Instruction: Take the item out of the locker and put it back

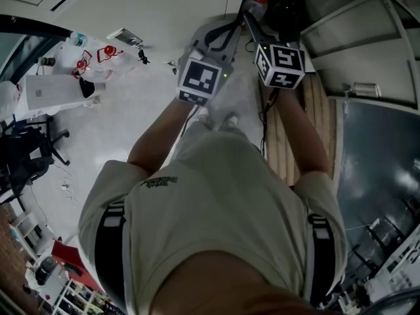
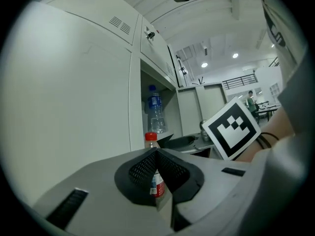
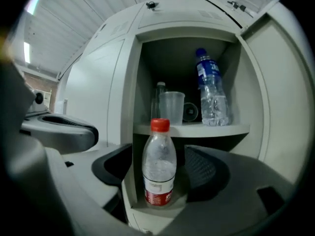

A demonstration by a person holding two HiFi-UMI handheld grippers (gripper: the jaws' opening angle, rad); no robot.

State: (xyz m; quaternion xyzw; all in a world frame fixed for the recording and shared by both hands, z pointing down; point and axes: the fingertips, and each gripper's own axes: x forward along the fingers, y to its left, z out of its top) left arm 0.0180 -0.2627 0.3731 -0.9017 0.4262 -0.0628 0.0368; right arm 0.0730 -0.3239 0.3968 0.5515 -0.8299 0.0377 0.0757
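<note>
Status: the clear plastic bottle with red cap and red label [image 3: 159, 161] stands upright on the lower shelf [image 3: 147, 208] of the white metal locker [image 3: 123, 107], close to the front lip. Looks like the put-back is done, or nearly.

Right gripper [image 3: 160, 175]: released. The jaws are spread wide with the bottle between them, and there's a gap on both sides, so neither pad presses on it. The bottle carries its own weight on the shelf.

Left gripper [image 2: 156, 154]: clenched and empty, tips meeting. It hangs just left of the right one, pointed at the same locker bay.

Upper shelf [image 3: 192, 130]: a blue-capped clear water bottle [image 3: 210, 95], a clear plastic cup [image 3: 171, 107], and something dark behind them that I can't identify. None of it is touched.

Risks from here:
- The bottle looks almost empty, so it's light and top-heavy. Any side drift while backing the right gripper out lets a pad clip it, and it tips.
- It sits near the shelf edge. A tip towards the front means it rolls out of the locker onto the floor.
- The jaws bracket the bottle, so the exit should be straight back along the jaw axis. Swinging or lifting early drags the cap.
- The left gripper is crowded in beside the right. Moving both at once could knock one into the other and nudge the bottle.
</note>
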